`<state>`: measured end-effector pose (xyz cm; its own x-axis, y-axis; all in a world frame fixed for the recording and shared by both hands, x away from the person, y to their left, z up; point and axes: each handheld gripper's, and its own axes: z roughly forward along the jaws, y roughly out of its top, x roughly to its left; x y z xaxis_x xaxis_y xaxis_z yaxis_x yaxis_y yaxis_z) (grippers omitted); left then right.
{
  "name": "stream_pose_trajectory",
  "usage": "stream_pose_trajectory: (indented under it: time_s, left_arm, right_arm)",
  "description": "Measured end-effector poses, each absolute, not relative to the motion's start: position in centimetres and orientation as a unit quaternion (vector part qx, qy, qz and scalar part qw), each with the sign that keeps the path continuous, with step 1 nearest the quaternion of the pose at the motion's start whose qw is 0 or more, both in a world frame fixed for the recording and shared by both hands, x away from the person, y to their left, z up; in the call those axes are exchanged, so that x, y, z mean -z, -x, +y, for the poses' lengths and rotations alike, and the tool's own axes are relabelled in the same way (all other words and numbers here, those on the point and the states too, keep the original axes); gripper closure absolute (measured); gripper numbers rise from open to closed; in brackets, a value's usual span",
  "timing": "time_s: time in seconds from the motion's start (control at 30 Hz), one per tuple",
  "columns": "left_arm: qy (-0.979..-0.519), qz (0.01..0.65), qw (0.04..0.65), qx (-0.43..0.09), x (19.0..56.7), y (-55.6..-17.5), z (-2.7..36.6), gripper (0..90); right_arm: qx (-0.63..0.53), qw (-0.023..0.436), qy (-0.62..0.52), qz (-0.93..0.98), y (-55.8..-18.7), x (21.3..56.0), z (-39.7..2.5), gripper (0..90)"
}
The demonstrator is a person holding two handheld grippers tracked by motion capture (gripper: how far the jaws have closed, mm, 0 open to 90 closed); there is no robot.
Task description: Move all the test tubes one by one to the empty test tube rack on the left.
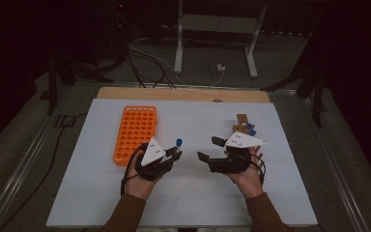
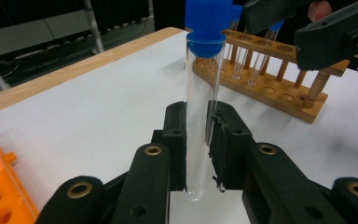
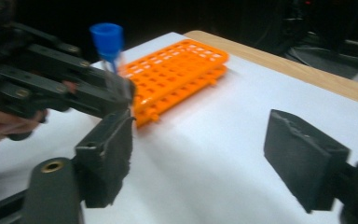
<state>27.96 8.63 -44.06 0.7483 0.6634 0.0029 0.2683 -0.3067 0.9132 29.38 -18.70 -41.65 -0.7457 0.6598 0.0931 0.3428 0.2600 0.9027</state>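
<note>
A clear test tube (image 2: 199, 116) with a blue cap (image 1: 179, 142) stands upright between the jaws of my left gripper (image 1: 177, 152), which is shut on it near its lower half. The same tube (image 3: 107, 39) shows in the right gripper view, held by the left gripper (image 3: 116, 91) at the left. My right gripper (image 1: 211, 149) is open and empty, its jaws wide apart a short way to the right of the tube. An orange tube rack (image 1: 135, 133) lies to the left of my left hand. A wooden rack (image 2: 265, 79) with blue-capped tubes stands behind the right gripper.
The white mat (image 1: 188, 193) covers a wooden table (image 1: 183, 94). Beyond the table's far edge are a metal stand's legs (image 1: 212, 43) and cables (image 1: 145, 63) on the floor.
</note>
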Motion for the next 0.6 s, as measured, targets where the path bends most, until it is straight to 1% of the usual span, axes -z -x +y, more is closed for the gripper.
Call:
stream_pose_trajectory:
  time_s: [0.3,0.6]
  left_arm:
    - [-0.774,0.314,0.513,-0.199,43.8,-28.1,10.4,78.2]
    - [-0.757,0.339,0.518,-0.208,43.2,-28.2,12.6,78.1]
  right_arm:
    - [-0.504,0.182,-0.350,0.768,-29.3,42.0,-21.0,15.3]
    - [-0.500,0.210,-0.368,0.755,-28.9,41.9,-23.2,14.9]
